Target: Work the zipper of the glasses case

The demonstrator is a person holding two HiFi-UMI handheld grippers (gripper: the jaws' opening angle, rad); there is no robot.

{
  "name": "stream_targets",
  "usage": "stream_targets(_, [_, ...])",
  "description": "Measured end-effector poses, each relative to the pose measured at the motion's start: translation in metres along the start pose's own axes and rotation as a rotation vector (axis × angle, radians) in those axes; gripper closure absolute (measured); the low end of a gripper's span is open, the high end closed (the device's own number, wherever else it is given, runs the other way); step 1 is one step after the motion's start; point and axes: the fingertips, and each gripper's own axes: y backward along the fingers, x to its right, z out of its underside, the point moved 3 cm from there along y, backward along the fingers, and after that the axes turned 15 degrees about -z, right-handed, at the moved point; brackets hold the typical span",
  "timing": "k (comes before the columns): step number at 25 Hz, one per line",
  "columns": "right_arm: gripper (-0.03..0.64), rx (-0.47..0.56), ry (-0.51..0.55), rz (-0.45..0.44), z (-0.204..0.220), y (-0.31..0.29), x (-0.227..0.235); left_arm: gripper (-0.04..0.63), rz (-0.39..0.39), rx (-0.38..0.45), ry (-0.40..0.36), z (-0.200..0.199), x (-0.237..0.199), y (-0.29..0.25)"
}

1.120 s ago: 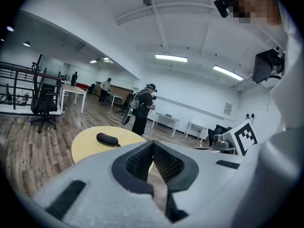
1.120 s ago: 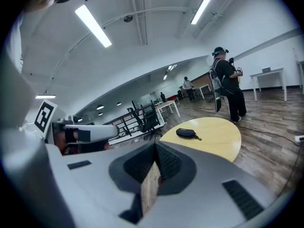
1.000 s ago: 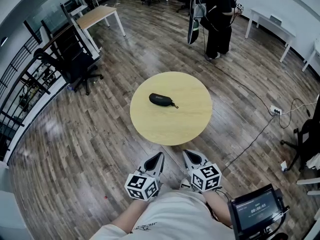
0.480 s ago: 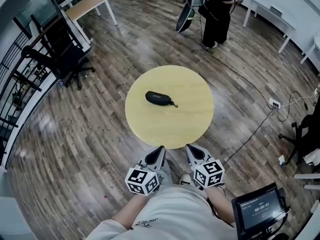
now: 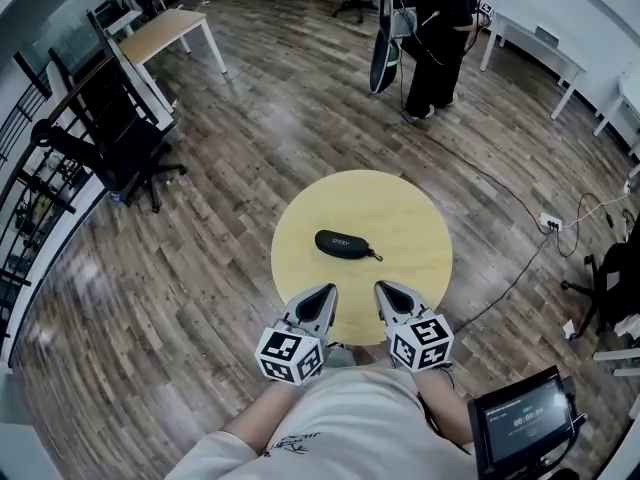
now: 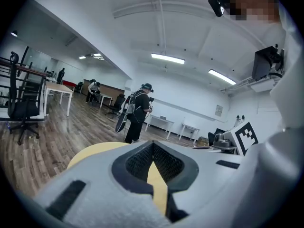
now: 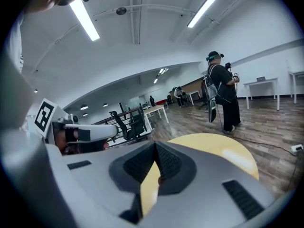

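Note:
A black zipped glasses case (image 5: 342, 244) lies near the middle of the round yellow table (image 5: 420, 238), its zipper pull (image 5: 377, 258) pointing right. My left gripper (image 5: 328, 288) hovers over the table's near edge, shut with nothing in it, a short way in front of the case. My right gripper (image 5: 381, 286) is beside it, also shut and empty, just below the pull. In the left gripper view the left gripper (image 6: 153, 145) has its jaws meeting at the tip over the tabletop (image 6: 90, 152). The right gripper (image 7: 155, 145) looks the same in the right gripper view; the case does not clearly show in either.
A person in black (image 5: 435, 28) stands beyond the table. Black office chairs (image 5: 120, 143) and a wooden desk (image 5: 165, 28) are at the left. White desks (image 5: 540, 43) line the right wall. A cable and power strip (image 5: 550, 222) lie on the floor; a screen (image 5: 520, 423) is at lower right.
The table and case have come closer to me. Both grippers, earlier short of the table, now reach over its near edge. They stay shut; the case has not moved on the table.

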Motion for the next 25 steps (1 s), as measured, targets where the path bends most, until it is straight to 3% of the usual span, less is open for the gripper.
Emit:
stream_targets(4, [0.618, 0.0, 0.012, 0.017, -0.013, -0.023, 0.005, 0.591, 0.011, -0.003, 0.02, -0.011, -0.022, -0.018])
stream_targets(10, [0.618, -0.026, 0.018, 0.0, -0.025, -0.032, 0.025, 0.591, 0.016, -0.002, 0.032, -0.019, -0.017, -0.042])
stream_targets(25, [0.618, -0.085, 0.013, -0.088, -0.029, -0.036, 0.061, 0.591, -0.087, 0.001, 0.06, -0.018, -0.007, -0.061])
